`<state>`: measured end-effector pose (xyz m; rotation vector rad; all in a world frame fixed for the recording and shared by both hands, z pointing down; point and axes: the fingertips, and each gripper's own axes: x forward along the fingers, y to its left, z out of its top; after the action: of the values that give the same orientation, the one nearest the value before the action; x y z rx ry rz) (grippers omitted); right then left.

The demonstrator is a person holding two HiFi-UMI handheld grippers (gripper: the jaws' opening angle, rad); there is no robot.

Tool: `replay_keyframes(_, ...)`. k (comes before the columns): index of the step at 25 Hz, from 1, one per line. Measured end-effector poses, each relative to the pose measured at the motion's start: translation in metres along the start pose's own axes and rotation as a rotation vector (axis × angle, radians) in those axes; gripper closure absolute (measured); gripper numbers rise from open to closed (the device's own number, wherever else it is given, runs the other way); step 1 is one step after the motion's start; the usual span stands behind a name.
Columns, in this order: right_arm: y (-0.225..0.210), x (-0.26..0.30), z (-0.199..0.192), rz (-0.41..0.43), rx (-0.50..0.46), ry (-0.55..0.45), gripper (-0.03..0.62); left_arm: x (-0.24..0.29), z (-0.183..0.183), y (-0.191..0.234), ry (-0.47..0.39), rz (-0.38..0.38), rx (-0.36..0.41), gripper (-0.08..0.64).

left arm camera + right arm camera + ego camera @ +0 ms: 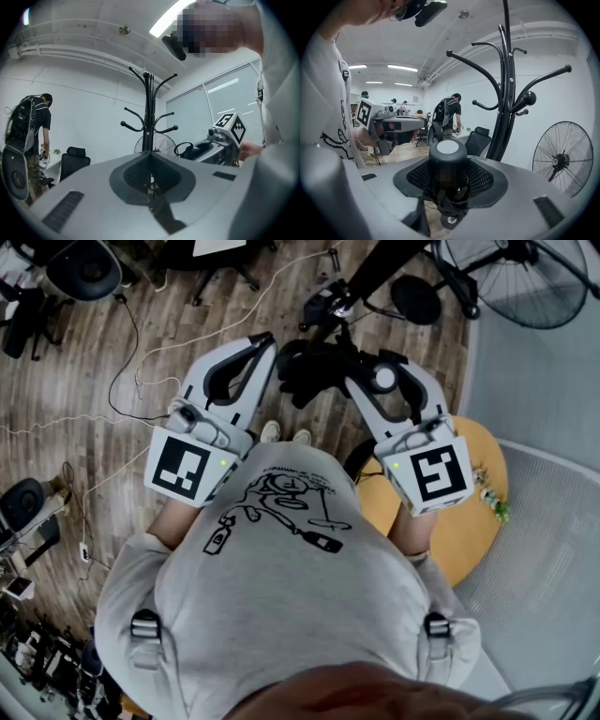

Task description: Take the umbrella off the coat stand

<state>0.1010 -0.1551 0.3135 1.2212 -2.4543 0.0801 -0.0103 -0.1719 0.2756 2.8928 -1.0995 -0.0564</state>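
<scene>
The tall black metal coat stand (506, 103) rises just beside your right tongs (449, 185), which are clamped on the stubby black handle of the folded black umbrella (447, 159). Your left tongs (151, 176) are pressed together with nothing in them. Hold the right grip firm and draw the umbrella straight away from the curved hooks, minding that its dangling strap does not snag.

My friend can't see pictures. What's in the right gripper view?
The right tongs are shut on the round handle of a black umbrella. Behind them rises a black coat stand with curved hooks, and a big fan stands to the right.
</scene>
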Motion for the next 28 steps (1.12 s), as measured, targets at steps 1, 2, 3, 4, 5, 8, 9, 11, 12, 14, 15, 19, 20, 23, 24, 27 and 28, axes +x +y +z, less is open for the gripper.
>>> replay_keyframes(1,-0.0004,-0.0001,-0.0004,0.001,0.001,0.000,0.367,0.0005,-0.0003,-0.0004,0.001,0.000,0.000,0.551)
replay_keyframes(2,-0.0005,-0.0001,-0.0009,0.001,0.001,-0.001,0.367,0.0007,-0.0007,-0.0007,0.002,0.000,-0.001,0.551)
replay_keyframes(3,-0.0004,-0.0001,-0.0013,0.002,0.002,-0.001,0.367,0.0005,-0.0009,-0.0007,0.002,0.000,-0.001,0.551)
replay_keyframes(4,0.0000,-0.0001,-0.0014,0.002,0.002,-0.002,0.367,0.0001,-0.0009,-0.0007,0.001,0.000,-0.001,0.551)
replay_keyframes(5,0.0004,-0.0003,-0.0014,0.002,0.002,-0.003,0.367,-0.0004,-0.0006,-0.0006,-0.001,0.001,0.000,0.551)
replay_keyframes(8,0.0007,-0.0013,-0.0010,0.000,0.001,-0.003,0.367,-0.0019,0.0006,-0.0008,-0.002,0.002,0.001,0.551)
replay_keyframes(9,0.0006,-0.0013,-0.0008,0.000,0.000,-0.002,0.367,-0.0021,0.0009,-0.0006,-0.002,0.002,0.001,0.552)
replay_keyframes(11,0.0001,-0.0004,-0.0003,-0.002,0.000,0.000,0.367,-0.0021,0.0013,0.0006,-0.001,0.003,-0.001,0.551)
replay_keyframes(12,-0.0001,0.0004,0.0000,-0.002,0.001,0.000,0.367,-0.0021,0.0014,0.0016,-0.001,0.004,-0.001,0.551)
replay_keyframes(14,0.0003,0.0019,0.0008,-0.001,0.004,0.000,0.367,-0.0021,0.0014,0.0032,0.000,0.003,-0.002,0.551)
replay_keyframes(15,0.0006,0.0023,0.0011,0.000,0.005,0.000,0.367,-0.0021,0.0015,0.0037,0.000,0.002,-0.002,0.552)
replay_keyframes(19,-0.0002,0.0023,0.0026,-0.001,0.005,0.001,0.367,-0.0011,0.0023,0.0041,0.001,0.001,-0.004,0.551)
replay_keyframes(20,-0.0006,0.0020,0.0030,-0.001,0.004,0.000,0.367,-0.0007,0.0025,0.0040,0.001,0.001,-0.004,0.551)
replay_keyframes(23,-0.0009,0.0004,0.0043,-0.003,0.002,-0.002,0.367,-0.0008,0.0035,0.0028,0.001,0.000,-0.004,0.551)
replay_keyframes(24,-0.0007,-0.0003,0.0045,-0.004,0.002,-0.001,0.367,-0.0012,0.0039,0.0024,0.001,-0.001,-0.004,0.552)
replay_keyframes(27,-0.0004,-0.0007,0.0050,-0.006,0.003,0.001,0.367,-0.0019,0.0050,0.0027,-0.001,-0.001,-0.004,0.551)
replay_keyframes(28,-0.0001,-0.0003,0.0053,-0.005,0.003,0.001,0.367,-0.0020,0.0051,0.0031,-0.001,-0.001,-0.004,0.551)
